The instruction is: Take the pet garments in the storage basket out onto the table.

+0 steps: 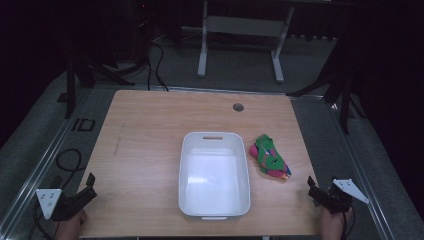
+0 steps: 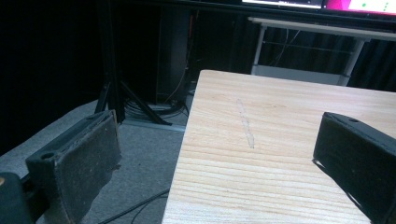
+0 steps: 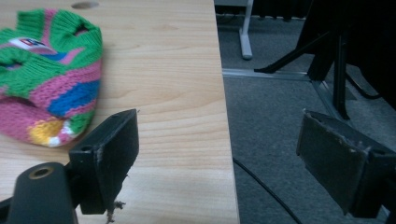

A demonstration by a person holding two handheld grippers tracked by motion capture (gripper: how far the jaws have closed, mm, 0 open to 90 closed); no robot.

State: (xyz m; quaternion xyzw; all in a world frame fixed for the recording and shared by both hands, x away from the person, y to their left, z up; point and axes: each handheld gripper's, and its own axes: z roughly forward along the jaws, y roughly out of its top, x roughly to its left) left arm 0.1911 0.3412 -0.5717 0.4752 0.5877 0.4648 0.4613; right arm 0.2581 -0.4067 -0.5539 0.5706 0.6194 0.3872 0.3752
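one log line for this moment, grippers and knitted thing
left gripper: open, left table edge | right gripper: open, right table edge | knitted garment: on table, right of white tub | tub: empty

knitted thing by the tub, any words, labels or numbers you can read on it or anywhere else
Knitted garment: a small white sewn label with red and dark marks, too blurred to read.
Floor left of the table: a dark marking that looks like "ID", not certain.
Screens at the top edge of the left gripper view: bright strips, no legible text.
White tub: no text seen.
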